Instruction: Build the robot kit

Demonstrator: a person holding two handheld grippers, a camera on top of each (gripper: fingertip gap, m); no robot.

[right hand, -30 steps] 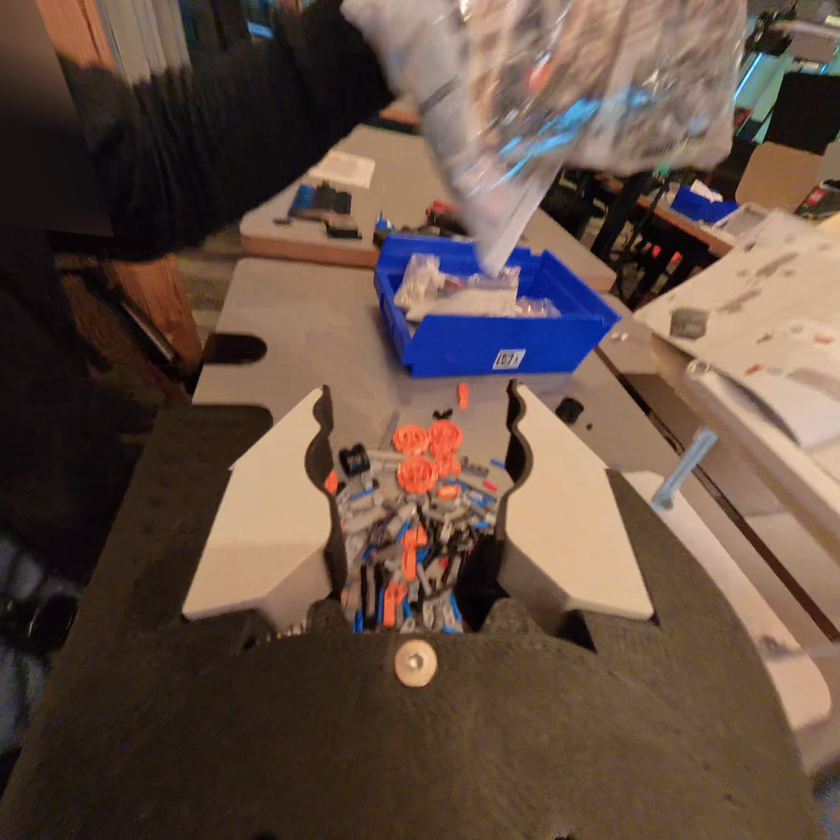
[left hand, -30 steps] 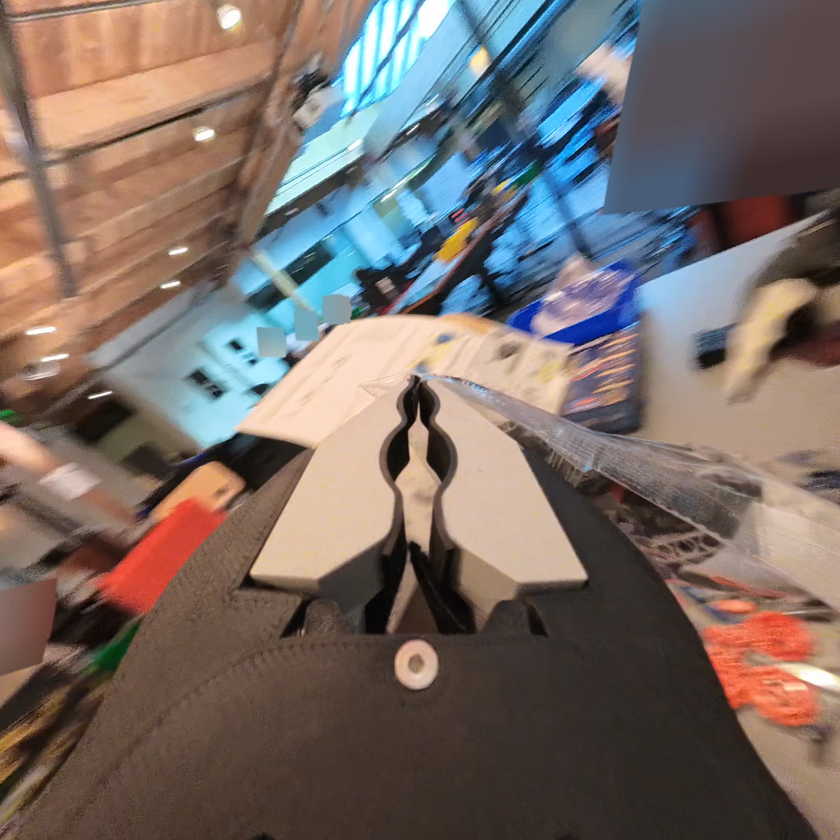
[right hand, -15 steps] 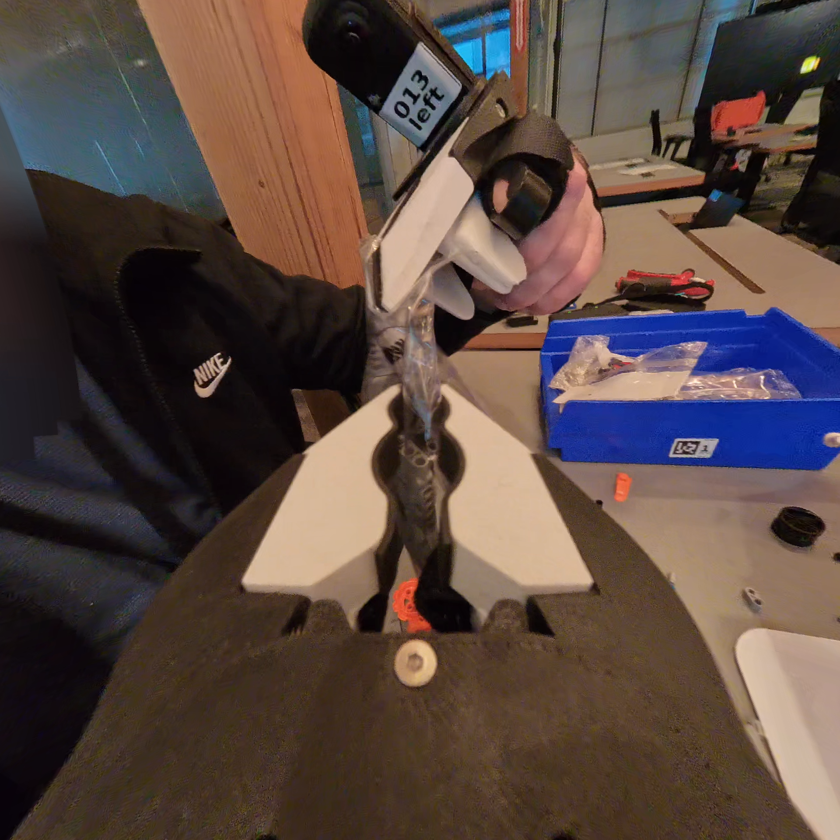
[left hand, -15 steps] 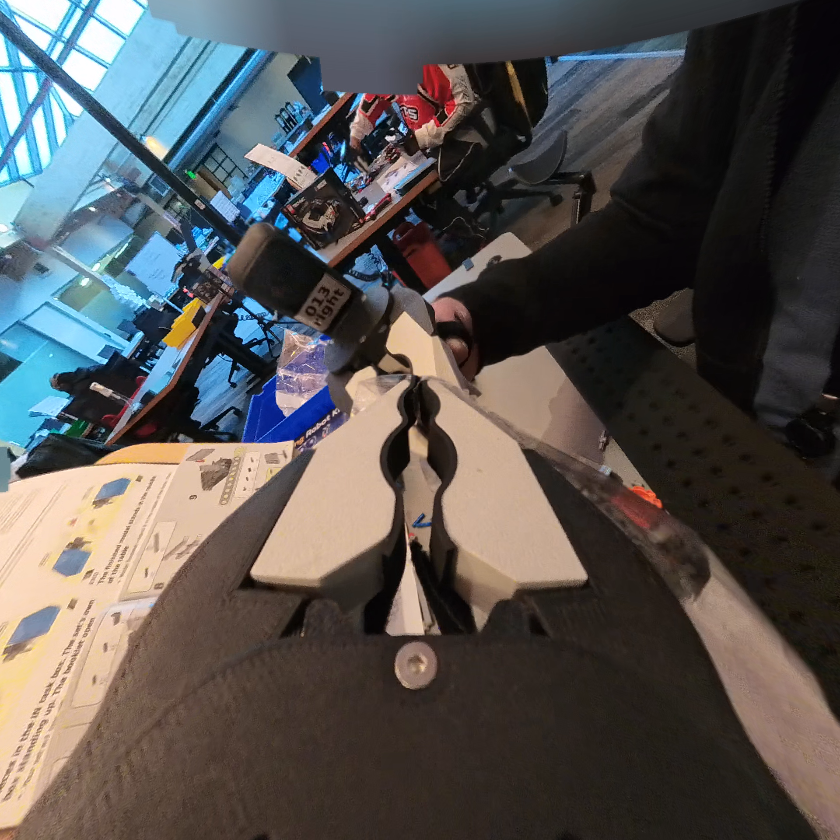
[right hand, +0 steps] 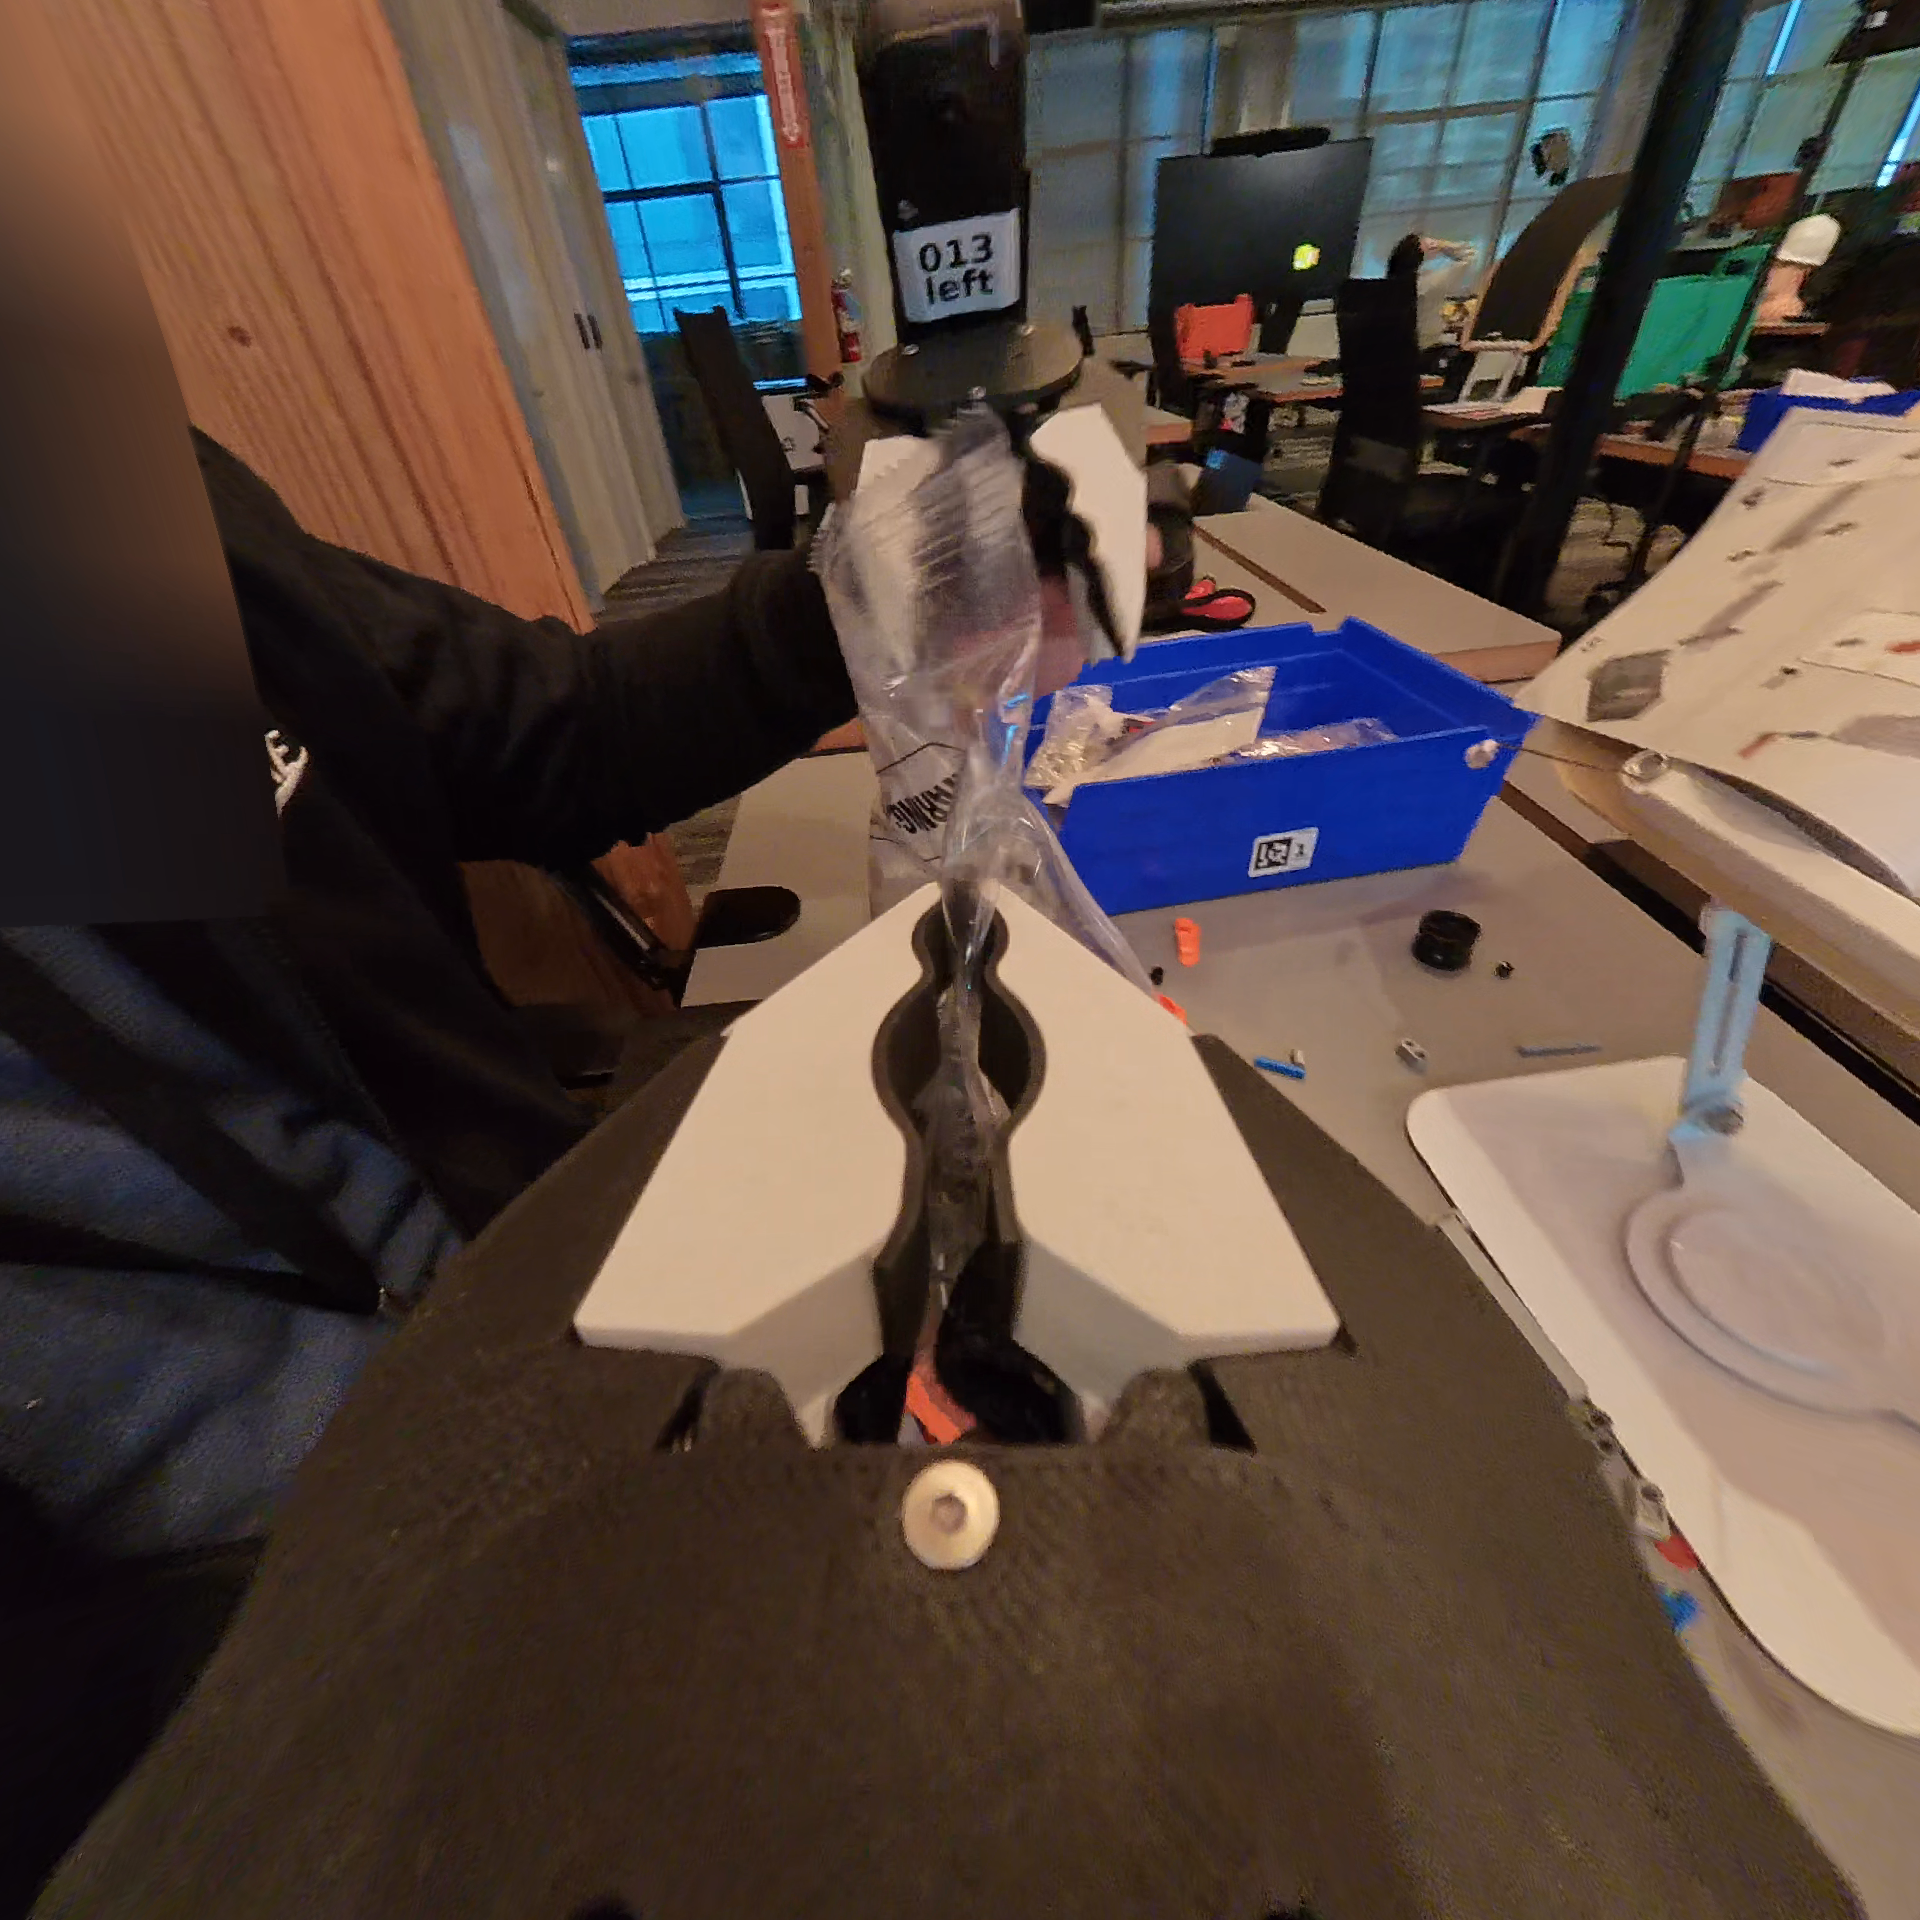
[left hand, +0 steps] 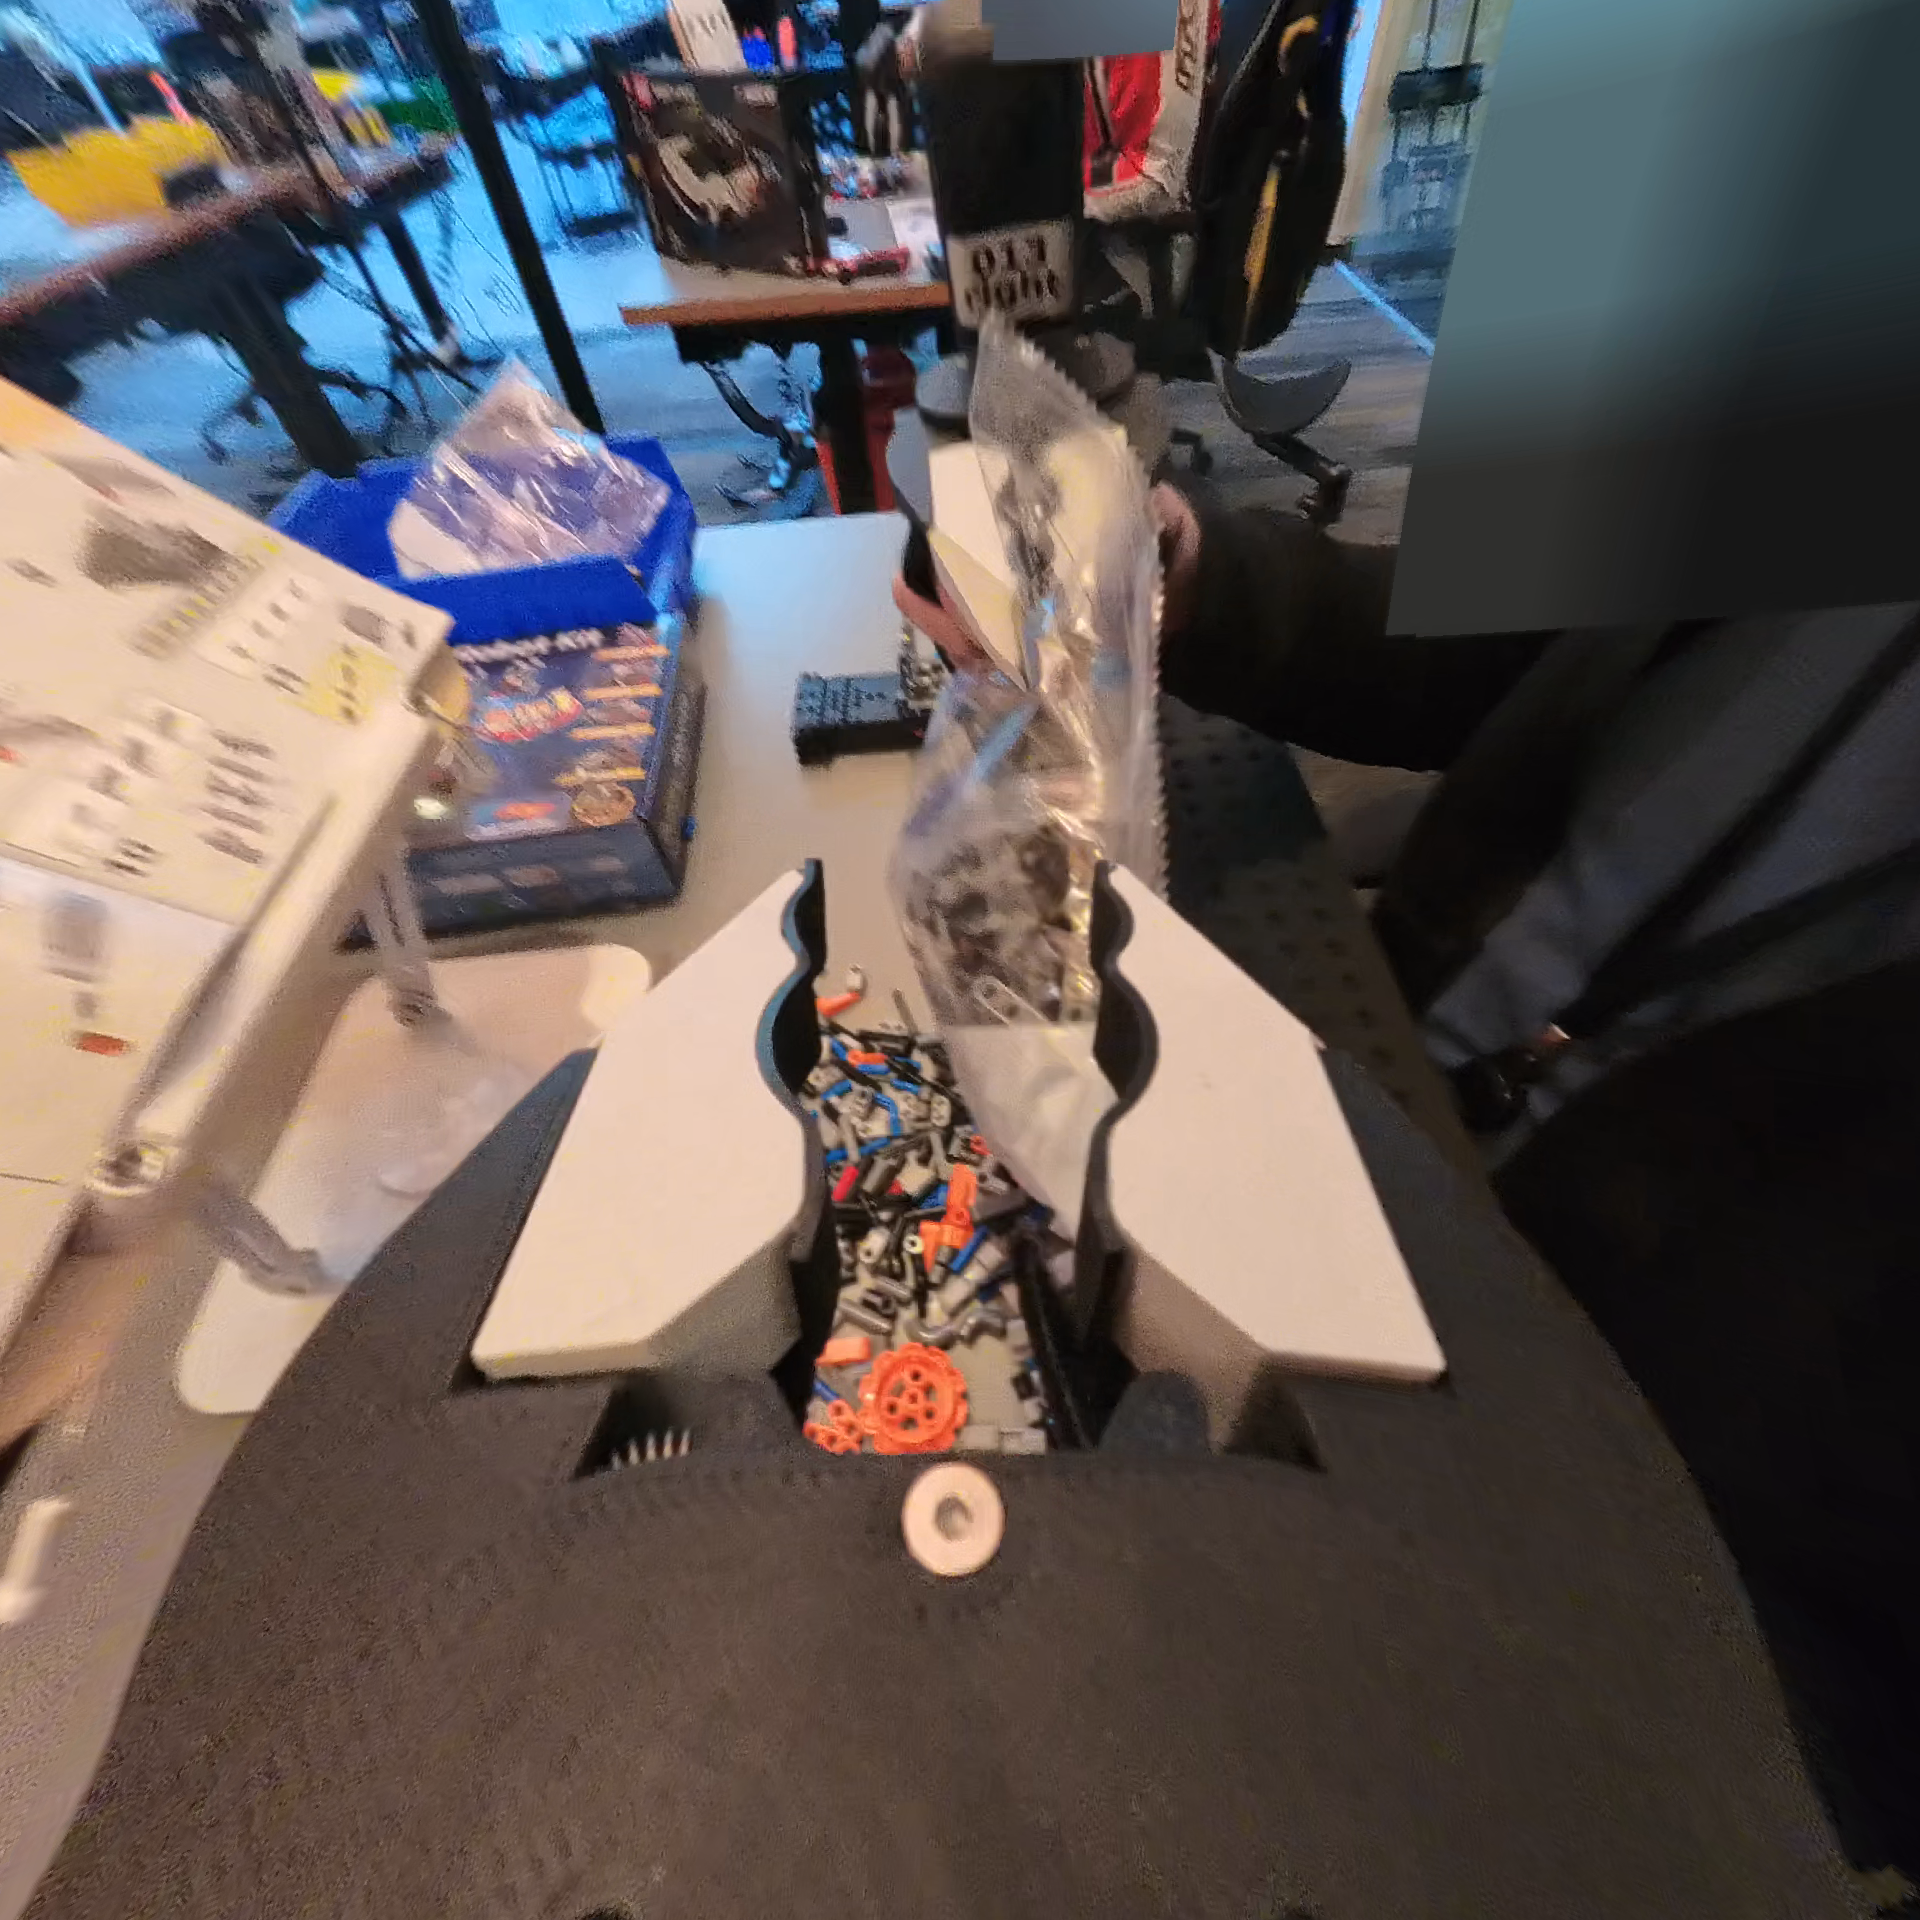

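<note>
Now right claw (right hand: 961, 935) pinches the clear bag (right hand: 940, 665); left claw (left hand: 956, 904) gapes beside it.

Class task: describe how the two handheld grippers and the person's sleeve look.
Both the left gripper and right gripper have pale grey angular fingers with wavy black inner edges, on textured black bodies with a silver screw. The sleeve is black.

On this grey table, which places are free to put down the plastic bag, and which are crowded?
Bare grey tabletop lies between the blue plastic bin and the white stand base, with only a few stray pieces. Crowded: the pile of small grey, blue and orange building pieces under the open left gripper.
</note>
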